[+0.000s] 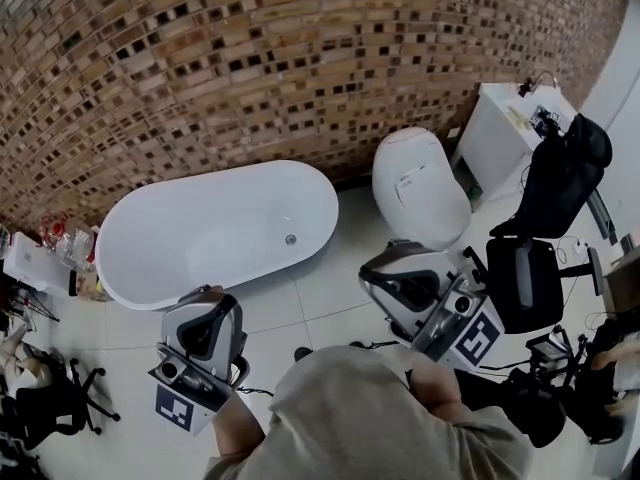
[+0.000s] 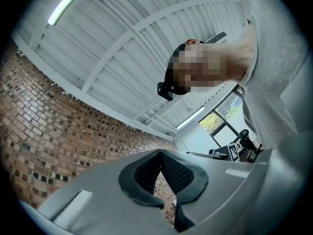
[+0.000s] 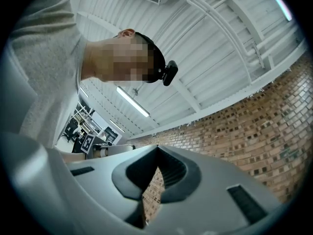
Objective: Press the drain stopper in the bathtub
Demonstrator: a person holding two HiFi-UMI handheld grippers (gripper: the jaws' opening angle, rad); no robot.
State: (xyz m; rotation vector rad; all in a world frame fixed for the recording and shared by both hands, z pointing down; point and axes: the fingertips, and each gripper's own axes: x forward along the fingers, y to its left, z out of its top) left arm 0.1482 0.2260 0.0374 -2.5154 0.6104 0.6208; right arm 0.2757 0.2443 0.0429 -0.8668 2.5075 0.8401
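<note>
Left jaws: the left gripper (image 2: 160, 155) is seen closed, its black ribbed pads meeting at the tips with nothing held between them. It is pointed up at the ceiling.
Right jaws: the right gripper (image 3: 156, 151) is likewise brought together and empty, and is also aimed upward.
Stopper: the small round metal drain stopper (image 1: 291, 239) is set in the floor of the white oval bathtub (image 1: 150, 253). It lies well ahead of both pairs of jaws and roughly between them, touched by neither.
Handling: the stopper is judged to be rigid and fixed in its seat, moving only by a short downward click. No hold is called for, and the cap is best pushed straight down at its centre with closed jaw tips.
Risk: smooth metal and glossy enamel are likely slippery, so an off-centre push could skid.
Beside: a white oval toilet (image 1: 420, 183) stands just beyond the right jaws.
Progress: the press is judged not yet begun.
</note>
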